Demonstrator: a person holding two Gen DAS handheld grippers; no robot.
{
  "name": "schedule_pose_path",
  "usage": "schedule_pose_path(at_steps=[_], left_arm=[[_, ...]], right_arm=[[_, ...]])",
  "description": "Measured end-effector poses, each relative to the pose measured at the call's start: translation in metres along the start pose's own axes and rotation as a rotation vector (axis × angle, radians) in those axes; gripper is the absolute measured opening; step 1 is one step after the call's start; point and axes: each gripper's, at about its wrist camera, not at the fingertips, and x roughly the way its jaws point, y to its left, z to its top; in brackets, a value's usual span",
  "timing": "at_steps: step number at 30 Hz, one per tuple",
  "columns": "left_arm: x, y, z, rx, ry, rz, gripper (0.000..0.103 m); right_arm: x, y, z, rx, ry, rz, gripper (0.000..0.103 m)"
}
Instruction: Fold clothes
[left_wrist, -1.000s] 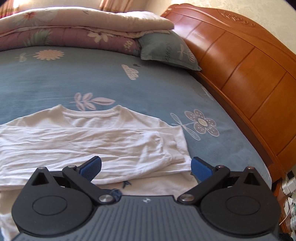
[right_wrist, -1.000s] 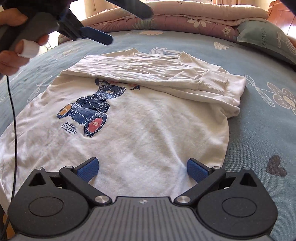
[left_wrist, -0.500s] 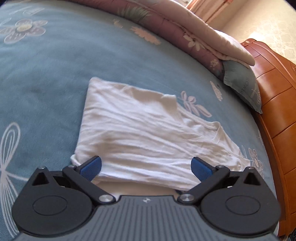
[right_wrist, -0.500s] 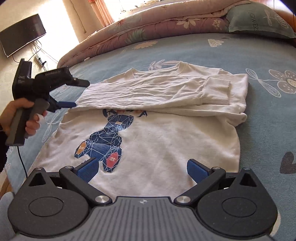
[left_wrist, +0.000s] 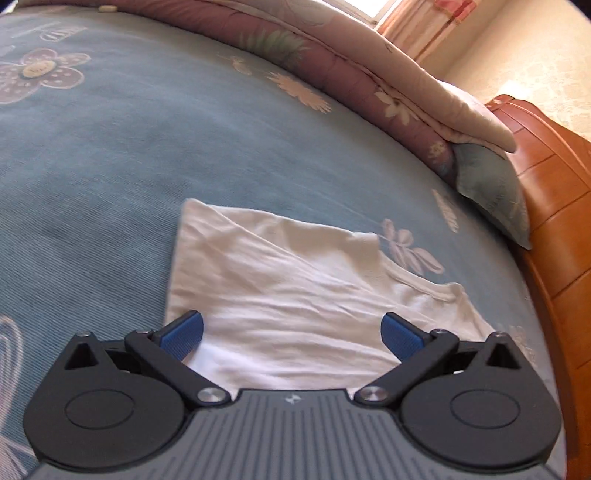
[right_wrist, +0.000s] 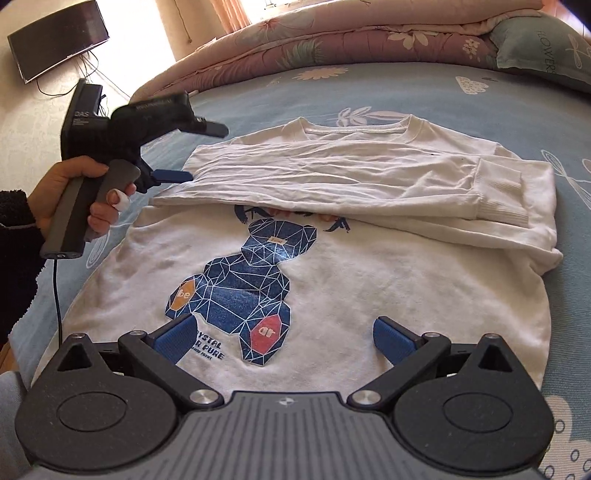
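A white sweatshirt (right_wrist: 369, 280) with a blue bear print (right_wrist: 247, 291) lies flat on the blue bedspread (right_wrist: 258, 96). Both sleeves (right_wrist: 332, 177) are folded across the chest, with a ribbed cuff (right_wrist: 498, 195) at the right. My left gripper (right_wrist: 205, 153), held in a hand (right_wrist: 74, 184), hovers open at the left end of the folded sleeves. In the left wrist view the left gripper (left_wrist: 291, 328) stands open over the shirt's (left_wrist: 295, 288) shoulder edge. Above the lower part of the shirt, the right gripper (right_wrist: 284, 332) is open with nothing in it.
A folded floral quilt (left_wrist: 332, 74) and a grey-green pillow (left_wrist: 495, 184) lie at the head of the bed against the wooden headboard (left_wrist: 554, 229). A dark screen (right_wrist: 59, 40) hangs on the wall at left. A cable (right_wrist: 57, 295) trails from the left gripper's handle.
The left gripper has swung from the cuff side of the shirt over to the left shoulder side and dropped lower. The right gripper's view turned slightly left. Both stay open.
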Motion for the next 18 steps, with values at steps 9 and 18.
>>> schedule_pose_path(at_steps=[9,18], left_arm=[[0.003,0.005,0.034,-0.057,-0.047,-0.118,0.102],[0.008,-0.034,0.03,0.112,0.02,0.02,0.102]], right_arm=[[0.006,0.002,0.002,-0.015,-0.005,-0.014,0.103],[0.009,-0.004,-0.002,0.003,-0.052,0.0,0.103]])
